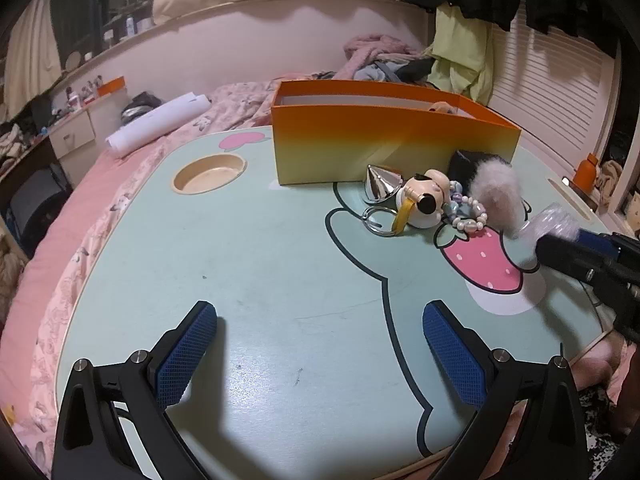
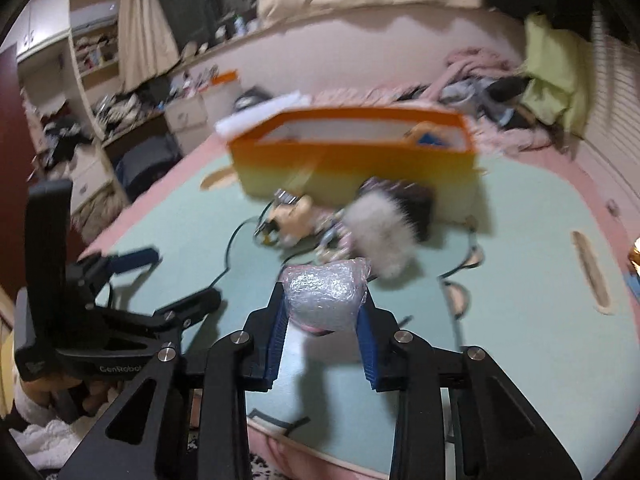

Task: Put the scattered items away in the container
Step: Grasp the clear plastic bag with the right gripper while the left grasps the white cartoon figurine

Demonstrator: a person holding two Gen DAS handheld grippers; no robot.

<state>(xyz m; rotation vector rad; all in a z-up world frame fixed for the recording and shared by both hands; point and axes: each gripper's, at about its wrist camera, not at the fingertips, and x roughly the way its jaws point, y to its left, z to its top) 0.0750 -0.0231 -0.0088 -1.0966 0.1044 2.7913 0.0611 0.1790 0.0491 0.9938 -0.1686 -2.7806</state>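
We are holding a bubble-wrapped bundle (image 2: 323, 296) clamped between the pads of our right gripper (image 2: 323, 320), raised just above the surface (image 1: 280, 264); our left gripper (image 1: 320, 356) is hovering wide open, holding nothing; the orange container (image 1: 384, 140) is standing beyond the remaining trinkets (image 1: 424, 200).

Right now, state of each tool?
Left tool: open, nothing between its pads, over the table.
Right tool: closed on a bubble-wrapped bundle.
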